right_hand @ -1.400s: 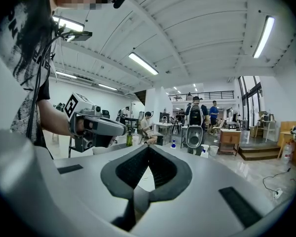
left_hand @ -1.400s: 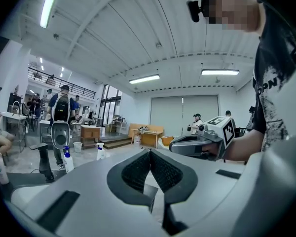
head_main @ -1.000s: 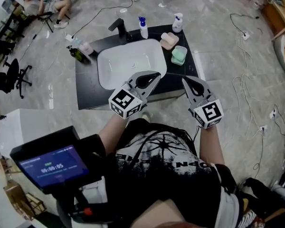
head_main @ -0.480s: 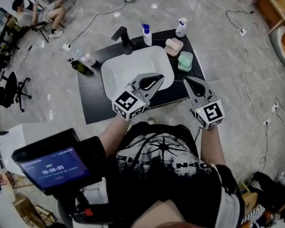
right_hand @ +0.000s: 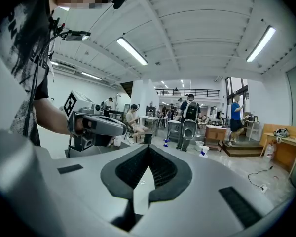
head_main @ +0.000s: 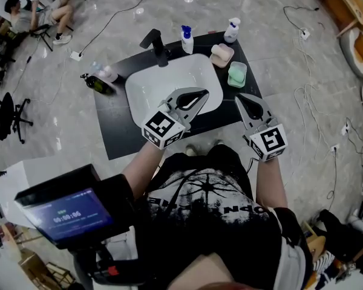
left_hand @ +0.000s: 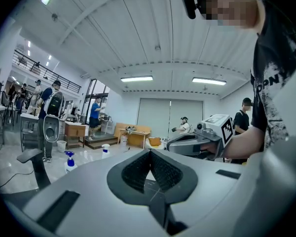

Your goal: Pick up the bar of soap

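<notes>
"Where's the person got the two grippers?"

"Out in front of the chest, side by side with a gap between them. The left gripper [head_main: 204, 93] has its tip over the near rim of the white basin [head_main: 146, 86]. The right gripper [head_main: 238, 98] is over the front part of the black countertop [head_main: 118, 132], just off the basin's right side."

"Either of them carrying anything?"

"No. On each one the jaws are pressed together at the tips, with nothing between the ribbed pads. Both gripper views show that plainly."

"And the soap?"

"There are two bars. A green bar of soap [head_main: 237, 74] sits in a matching green dish straight ahead of the right gripper's tip, near it but not touching. A pink bar of soap [head_main: 221, 55] lies in its own dish just beyond the green one, a little toward the left gripper's side."

"What else is on that counter?"

"Past the pink bar, at the far corner, stands a white spray bottle [head_main: 232, 30]. Ahead of the left gripper, across the basin, are a blue-topped spray bottle [head_main: 186, 39] and the black faucet [head_main: 154, 43]. Well out to the left gripper's outer side, at the counter's edge, there's a dark green bottle [head_main: 97, 83] with a clear bottle [head_main: 107, 73] just beside it."

"Anything closer in?"

"A black device with a lit screen [head_main: 66, 213], behind the left gripper and below that arm."
</notes>
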`<state>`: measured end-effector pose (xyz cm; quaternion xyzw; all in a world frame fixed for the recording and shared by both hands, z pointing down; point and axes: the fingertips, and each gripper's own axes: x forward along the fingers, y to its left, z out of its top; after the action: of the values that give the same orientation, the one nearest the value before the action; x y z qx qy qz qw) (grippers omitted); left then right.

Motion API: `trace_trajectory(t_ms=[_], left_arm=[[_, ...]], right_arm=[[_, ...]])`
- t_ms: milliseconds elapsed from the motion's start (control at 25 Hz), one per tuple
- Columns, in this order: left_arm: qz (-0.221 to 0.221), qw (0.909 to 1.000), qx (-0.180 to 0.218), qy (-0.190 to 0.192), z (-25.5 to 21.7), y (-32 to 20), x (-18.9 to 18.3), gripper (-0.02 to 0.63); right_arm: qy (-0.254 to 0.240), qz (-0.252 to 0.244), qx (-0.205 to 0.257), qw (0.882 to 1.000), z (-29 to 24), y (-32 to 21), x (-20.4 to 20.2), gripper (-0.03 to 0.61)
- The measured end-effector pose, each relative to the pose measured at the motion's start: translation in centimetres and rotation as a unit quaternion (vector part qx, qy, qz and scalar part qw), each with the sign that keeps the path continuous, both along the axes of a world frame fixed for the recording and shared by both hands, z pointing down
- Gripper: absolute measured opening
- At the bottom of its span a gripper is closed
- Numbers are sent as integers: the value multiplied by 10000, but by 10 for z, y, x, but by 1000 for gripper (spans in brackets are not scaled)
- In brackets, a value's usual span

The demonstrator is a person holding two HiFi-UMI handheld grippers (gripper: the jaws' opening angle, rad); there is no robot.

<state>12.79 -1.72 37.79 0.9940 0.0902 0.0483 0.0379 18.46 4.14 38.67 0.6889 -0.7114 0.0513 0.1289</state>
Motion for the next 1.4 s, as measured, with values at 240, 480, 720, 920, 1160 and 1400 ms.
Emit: trace_trajectory(t_ms=[240,480,720,920,1160,1400], left_arm=[[-91,9999,-136,-35,11,-20,14,5],[-308,9992,-187,-191,24,-24,40,5],[-495,9980,-130,-368,36,-31,70,5],[-493,9970,-195,-572,44,-30,91,5],[-559,9929,-509,-920,76,-39,124,5],[-395,9872,-725,-1361,107,-42,158,5]], right_arm=[[54,-99,-220,9997,10,-18,16,14],[33,-280,-308,9991,24,-26,49,14],[62,-491,-452,9977,38,-33,85,14],[96,-613,-659,9959,45,-40,105,14],[122,-902,-1067,9901,78,-49,127,15],[93,-1157,-1441,9827,110,-56,149,25]])
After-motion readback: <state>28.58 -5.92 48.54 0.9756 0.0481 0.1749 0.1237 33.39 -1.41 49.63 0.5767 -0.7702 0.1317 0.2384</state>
